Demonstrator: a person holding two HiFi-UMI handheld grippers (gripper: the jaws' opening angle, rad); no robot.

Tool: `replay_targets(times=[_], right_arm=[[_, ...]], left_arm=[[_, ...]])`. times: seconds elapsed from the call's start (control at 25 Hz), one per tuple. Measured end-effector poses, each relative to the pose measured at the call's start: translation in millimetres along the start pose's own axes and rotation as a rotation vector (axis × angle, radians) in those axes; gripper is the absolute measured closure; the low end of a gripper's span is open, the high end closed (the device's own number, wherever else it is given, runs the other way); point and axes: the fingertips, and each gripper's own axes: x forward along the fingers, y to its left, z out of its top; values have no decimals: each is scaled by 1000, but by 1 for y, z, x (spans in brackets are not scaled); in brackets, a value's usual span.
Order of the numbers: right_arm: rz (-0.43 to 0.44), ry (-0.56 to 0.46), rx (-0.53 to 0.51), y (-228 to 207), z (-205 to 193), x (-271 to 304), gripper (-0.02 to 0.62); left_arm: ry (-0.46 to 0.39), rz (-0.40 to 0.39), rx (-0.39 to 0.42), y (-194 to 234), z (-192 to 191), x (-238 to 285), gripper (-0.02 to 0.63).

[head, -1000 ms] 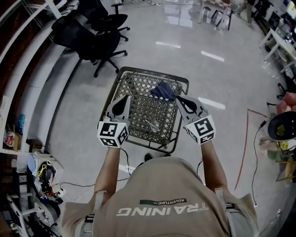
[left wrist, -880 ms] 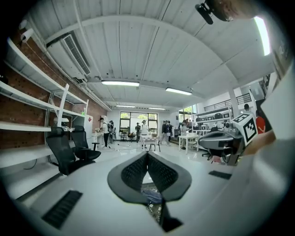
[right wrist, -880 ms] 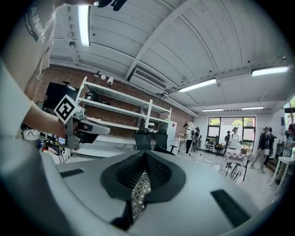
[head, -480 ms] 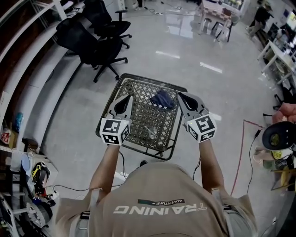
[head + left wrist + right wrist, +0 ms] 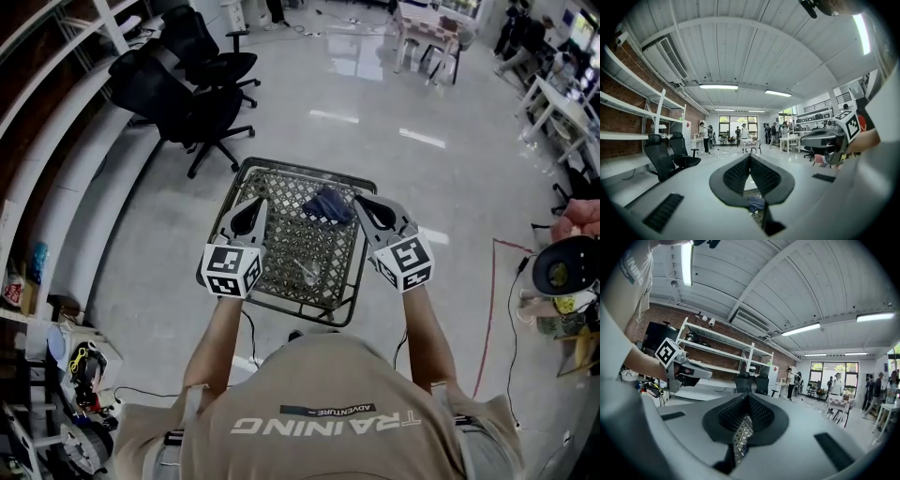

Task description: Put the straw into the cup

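Where print can be read, it is on the back of the person's tan shirt (image 5: 328, 412) at the bottom of the head view: "TRAINING" in large letters and "ADVENTURE" in small ones, both upside down in the frame. Each gripper's cube carries black-and-white square markers.

One container is in view: a wire-mesh basket (image 5: 309, 172) standing on the glossy floor (image 5: 441, 103) at frame centre. It holds a blue cloth (image 5: 330, 203) near its far rim and a small clear thing (image 5: 307, 273) toward its near rim. That thing is too small to tell as cup or straw.

The left gripper (image 5: 255, 201) hangs over the basket's left edge, and the right gripper (image 5: 359, 200) hangs over its right edge. The jaws of both are pressed together at the tips, with nothing between them. Mesh shows through the gap behind the right jaws. Black office chairs (image 5: 187, 84) stand at upper left.
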Motion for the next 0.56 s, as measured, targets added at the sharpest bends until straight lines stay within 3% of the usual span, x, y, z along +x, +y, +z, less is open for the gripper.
replay_targets(times=[0.2,0.56], right_arm=[[-15,-13,56,0,-4,-5,578],[-10,11,26,8,-9,-11,578]], left_arm=[[8,-14,6,-6,-5,-4,589],[6,4,-14,-8,-11,-18,589]])
